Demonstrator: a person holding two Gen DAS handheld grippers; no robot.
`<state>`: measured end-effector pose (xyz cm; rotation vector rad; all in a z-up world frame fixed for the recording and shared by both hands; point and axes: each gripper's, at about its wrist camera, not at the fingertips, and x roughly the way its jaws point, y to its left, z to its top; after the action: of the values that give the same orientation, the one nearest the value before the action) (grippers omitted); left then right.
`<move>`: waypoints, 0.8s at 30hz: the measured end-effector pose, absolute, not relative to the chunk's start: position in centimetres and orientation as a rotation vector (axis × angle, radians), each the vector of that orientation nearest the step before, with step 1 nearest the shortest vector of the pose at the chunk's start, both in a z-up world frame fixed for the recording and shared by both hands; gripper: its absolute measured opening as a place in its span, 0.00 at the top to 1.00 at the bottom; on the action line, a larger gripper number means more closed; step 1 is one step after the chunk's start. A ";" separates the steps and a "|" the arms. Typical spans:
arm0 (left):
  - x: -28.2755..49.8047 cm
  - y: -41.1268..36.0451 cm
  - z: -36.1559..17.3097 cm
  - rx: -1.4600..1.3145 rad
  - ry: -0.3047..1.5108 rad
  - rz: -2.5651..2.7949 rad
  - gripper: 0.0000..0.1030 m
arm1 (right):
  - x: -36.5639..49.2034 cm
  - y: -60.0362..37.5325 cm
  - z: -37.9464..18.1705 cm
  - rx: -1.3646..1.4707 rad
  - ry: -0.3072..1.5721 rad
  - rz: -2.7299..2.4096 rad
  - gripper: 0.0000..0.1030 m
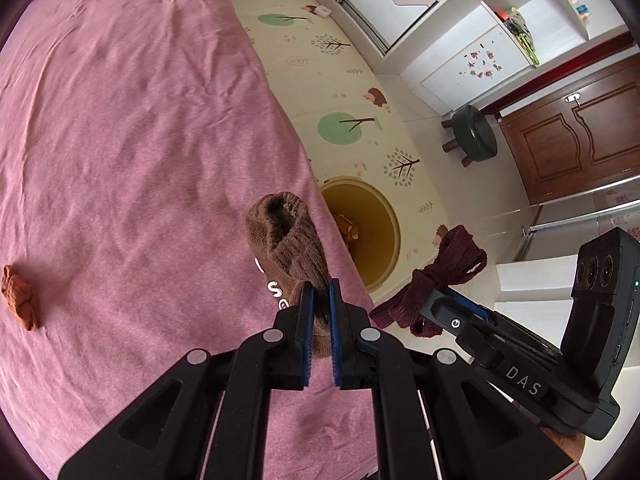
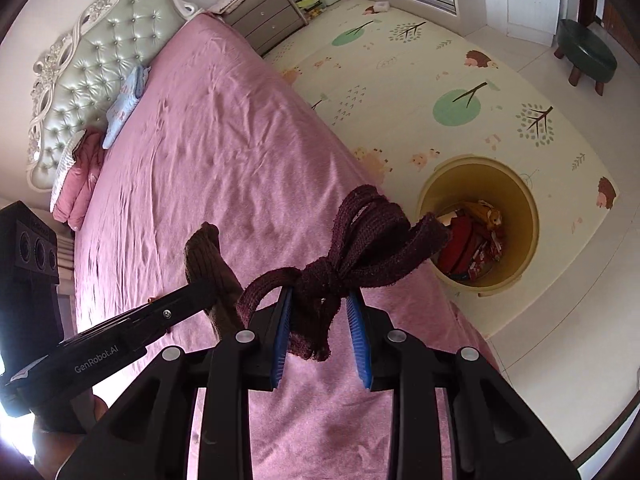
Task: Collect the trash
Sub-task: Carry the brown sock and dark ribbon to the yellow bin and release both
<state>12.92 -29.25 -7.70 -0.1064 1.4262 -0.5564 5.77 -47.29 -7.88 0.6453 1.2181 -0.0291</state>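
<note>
The brown knit sock hangs pinched between the pressed-together blue pads of the left gripper, lifted above the pink bed, cuff gaping towards the yellow bin. White letters run down its side; only "S" and part of another letter can be read. Just beside it, on the bin side, the right gripper clamps a maroon knotted sock bundle, its blue pads pressing the knot from both sides, loops splaying out towards the bin. Both grippers tilt steeply down over the bed edge nearest the bin.

"DAS" is printed on the right gripper's body, "GenRobot.AI" on the left one's.

The count: two socks held, one orange crumpled sock lying on the bed well away from the bin, and one bin on the play mat, touching the bed's side. Inside the bin lie red and yellow items, too jumbled to count. One dark green stool stands beyond the bin on the far side from the bed.
</note>
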 end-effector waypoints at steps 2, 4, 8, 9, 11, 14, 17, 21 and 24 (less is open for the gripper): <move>13.1 -31.3 -8.0 -0.082 1.430 -0.579 0.93 | 5.4 -48.9 -8.1 0.658 1.210 -0.054 0.74; 13.3 -33.2 -8.2 -0.058 1.434 -0.604 0.93 | 4.9 -50.6 -8.2 0.669 1.200 -0.079 0.74; 13.4 -37.2 -8.8 -0.006 1.438 -0.653 0.93 | 4.5 -53.2 -8.7 0.683 1.188 -0.123 0.74; 13.5 -38.1 -9.0 0.008 1.439 -0.664 0.93 | 4.4 -53.8 -8.8 0.686 1.186 -0.132 0.74; 13.6 -40.0 -9.3 0.034 1.440 -0.686 0.93 | 4.3 -55.0 -9.3 0.698 1.182 -0.151 0.74; 13.9 -42.7 -9.8 0.077 1.442 -0.717 0.93 | 4.2 -56.6 -10.2 0.721 1.176 -0.171 0.74; 14.4 -45.2 -10.6 0.121 1.445 -0.737 0.93 | 4.2 -57.9 -11.3 0.738 1.173 -0.191 0.74; 15.3 -47.7 -11.8 0.153 1.452 -0.750 0.93 | 4.4 -59.5 -12.1 0.750 1.164 -0.214 0.73; 16.1 -48.9 -12.5 0.165 1.457 -0.755 0.93 | 4.7 -60.5 -12.9 0.752 1.164 -0.229 0.73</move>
<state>16.05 -48.85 -12.55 0.1649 1.4568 -0.7552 4.71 -60.52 -12.87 0.7516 1.1642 -0.2287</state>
